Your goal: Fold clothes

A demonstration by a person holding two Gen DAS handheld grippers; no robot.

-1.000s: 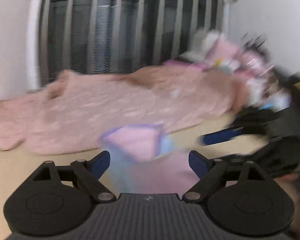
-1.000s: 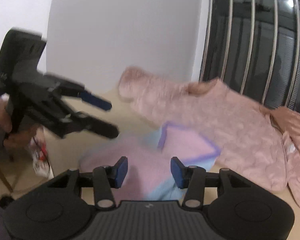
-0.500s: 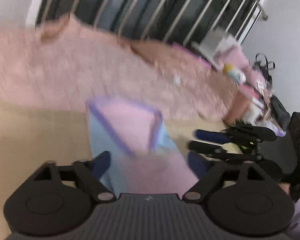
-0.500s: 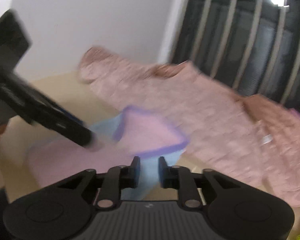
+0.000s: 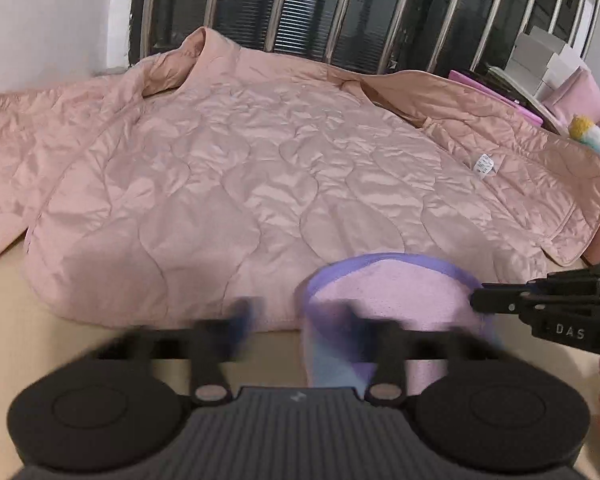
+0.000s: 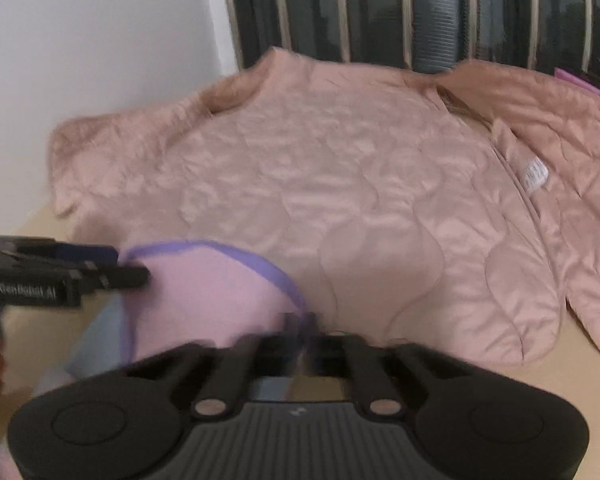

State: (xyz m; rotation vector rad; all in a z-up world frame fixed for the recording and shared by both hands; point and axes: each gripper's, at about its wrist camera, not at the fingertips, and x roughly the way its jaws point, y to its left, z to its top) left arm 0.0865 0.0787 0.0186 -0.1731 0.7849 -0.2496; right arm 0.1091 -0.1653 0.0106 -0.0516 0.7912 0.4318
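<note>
Beige tabletop [image 5: 4, 312], pink quilted jacket [image 5: 260, 184] behind; left gripper [image 5: 300, 324] closing, right gripper [image 6: 306, 330] clenched on purple-trimmed garment [image 6: 204, 300], likely for folding.

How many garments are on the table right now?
2: a pink quilted jacket spread across the back, and a small pink purple-trimmed garment in front, partly overlapping its hem. Others may lie out of view.
</note>
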